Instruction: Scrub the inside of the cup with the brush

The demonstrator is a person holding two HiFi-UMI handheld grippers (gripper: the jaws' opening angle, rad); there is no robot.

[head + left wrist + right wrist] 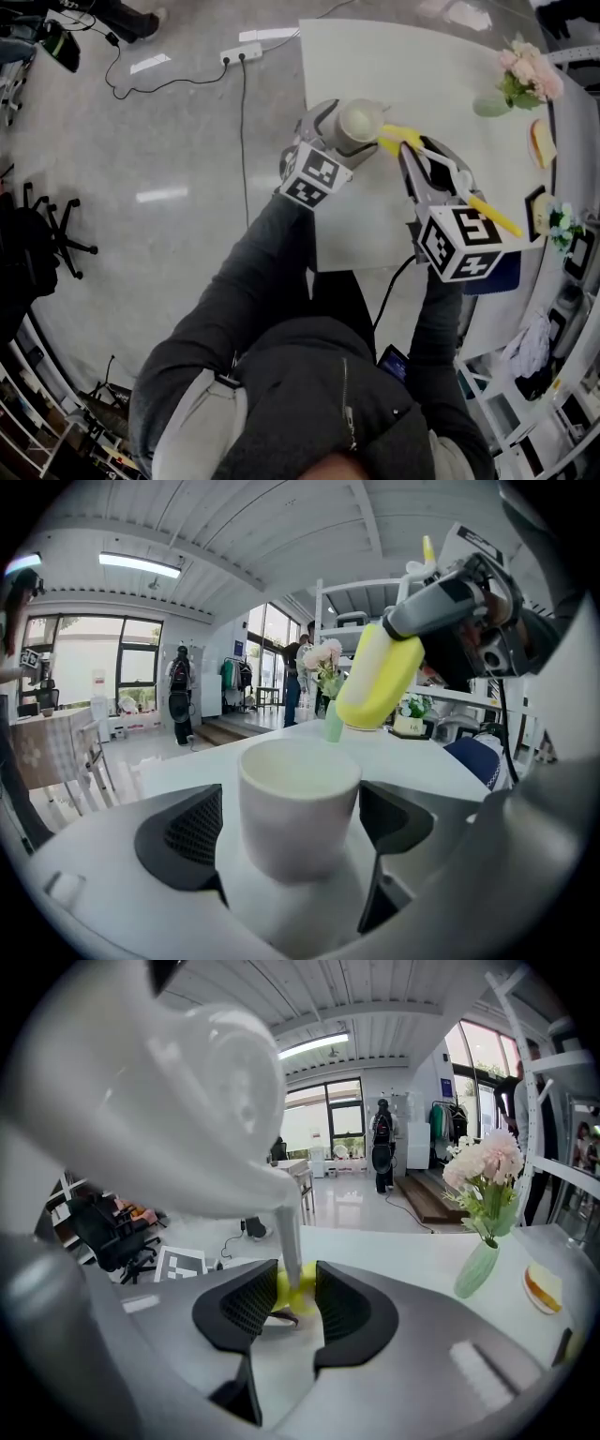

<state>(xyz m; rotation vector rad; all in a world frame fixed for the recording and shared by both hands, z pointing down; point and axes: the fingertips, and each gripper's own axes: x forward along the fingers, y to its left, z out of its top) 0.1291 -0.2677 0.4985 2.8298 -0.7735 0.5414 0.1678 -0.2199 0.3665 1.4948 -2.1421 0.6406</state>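
Observation:
A white cup (356, 120) stands on the white table (375, 225). In the left gripper view the cup (298, 803) sits between the two dark pads, its top facing up. My left gripper (349, 141) (298, 822) is open wide around it, with a small gap showing at the left pad. My right gripper (417, 155) (298, 1302) is shut on the yellow brush (394, 136) (292, 1288). The brush head (380, 682) hangs just above and to the right of the cup's rim, outside the cup. Its yellow handle runs back over the right gripper's cube.
A green vase of pink flowers (525, 80) (483, 1265) and a small plate (542, 142) stand at the table's far right. Shelves line the right side. On the floor to the left lie a power strip (242, 53) with cables and an office chair (47, 234).

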